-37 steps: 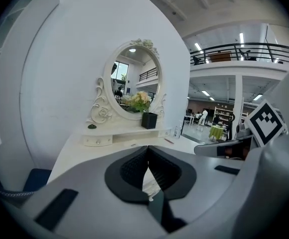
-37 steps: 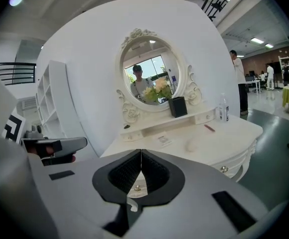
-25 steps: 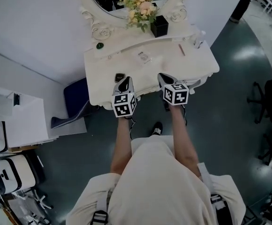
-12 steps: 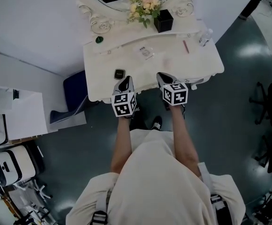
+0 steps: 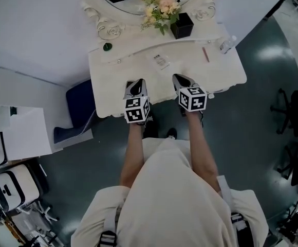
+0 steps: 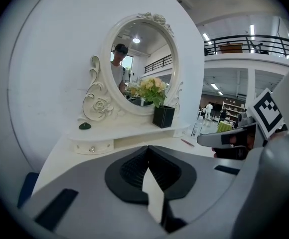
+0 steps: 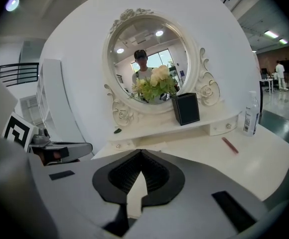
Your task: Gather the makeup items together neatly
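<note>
White walls and a dark floor frame the white carved dressing table (image 5: 115, 89), whose top sits in the upper middle of the head view. Both tongs have come forward over its scalloped near edge since a second ago. The small dark square case that lay just ahead of the left gripper (image 5: 135, 85) is now hidden beneath it, so I judge that case to be the first pick-up. That gripper's jaws are closed tip to tip with nothing between them, and must part before any grasp. At upper left a small dark green object (image 5: 107, 47) rests on the raised back shelf. In the centre a clear flat packet (image 5: 161, 61) lies on bare tabletop. The right gripper (image 5: 180, 80) is likewise pinched together and empty. Further right lie a thin pink stick (image 5: 206, 54) and a clear plastic bottle (image 5: 227, 45), the bottle close to the right-hand edge, where a nudge could tip it off. Bare top between packet and stick gives me room to collect everything
</note>
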Tool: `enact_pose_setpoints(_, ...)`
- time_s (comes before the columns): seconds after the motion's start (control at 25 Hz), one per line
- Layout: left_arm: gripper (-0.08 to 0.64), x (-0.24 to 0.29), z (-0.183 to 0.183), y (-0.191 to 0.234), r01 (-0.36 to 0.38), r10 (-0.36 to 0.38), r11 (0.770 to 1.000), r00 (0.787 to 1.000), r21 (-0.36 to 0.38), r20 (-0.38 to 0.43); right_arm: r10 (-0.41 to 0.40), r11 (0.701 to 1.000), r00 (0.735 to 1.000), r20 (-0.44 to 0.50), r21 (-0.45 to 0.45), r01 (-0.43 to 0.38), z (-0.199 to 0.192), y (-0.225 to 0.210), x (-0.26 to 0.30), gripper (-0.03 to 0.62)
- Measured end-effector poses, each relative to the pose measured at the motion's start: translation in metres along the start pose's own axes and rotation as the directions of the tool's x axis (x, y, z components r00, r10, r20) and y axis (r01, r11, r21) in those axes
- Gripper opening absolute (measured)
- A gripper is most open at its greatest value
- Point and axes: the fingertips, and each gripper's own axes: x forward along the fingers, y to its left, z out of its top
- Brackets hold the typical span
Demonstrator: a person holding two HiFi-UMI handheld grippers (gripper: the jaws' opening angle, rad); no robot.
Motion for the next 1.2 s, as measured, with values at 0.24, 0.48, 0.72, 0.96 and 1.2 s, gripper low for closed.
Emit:
enact_pose_setpoints(0.24,0.015,0.026,0.019,0.025,0.022,-0.022,1.0,1.0,0.01,0.01,-0.009,1.0,1.0,-0.003,-0.013,0.009,0.016,0.002,0.033,0.043)
enact_pose_setpoints(0.48,0.015,0.05,0.036,0.058,0.035,-0.035,0.999,0.999,0.01,0.013,0.002,0.999,0.999,-0.032,-0.041,-0.003,0.029,0.013,0.072,0.043)
enact_pose_setpoints(0.72,0.015,0.07,0.033,0.099,0.037,-0.037,0.999,0.999,0.008,-0.015,0.044,0.996,0.996,-0.076,-0.076,-0.049,0.022,0.034,0.115,0.044)
enact_pose_setpoints(0.96,0.015,0.08,0.018,0.135,0.054,-0.053,0.999,0.998,0.009,-0.046,0.101,0.988,0.989,-0.112,-0.103,-0.113,0.002,0.068,0.156,0.044)
enact_pose_setpoints(1.2,0.015,0.082,-0.01,0.16,0.044,-0.046,0.999,0.996,-0.022,-0.082,0.201,0.947,0.943,-0.263,-0.194,-0.256,-0.046,0.109,0.182,0.072)
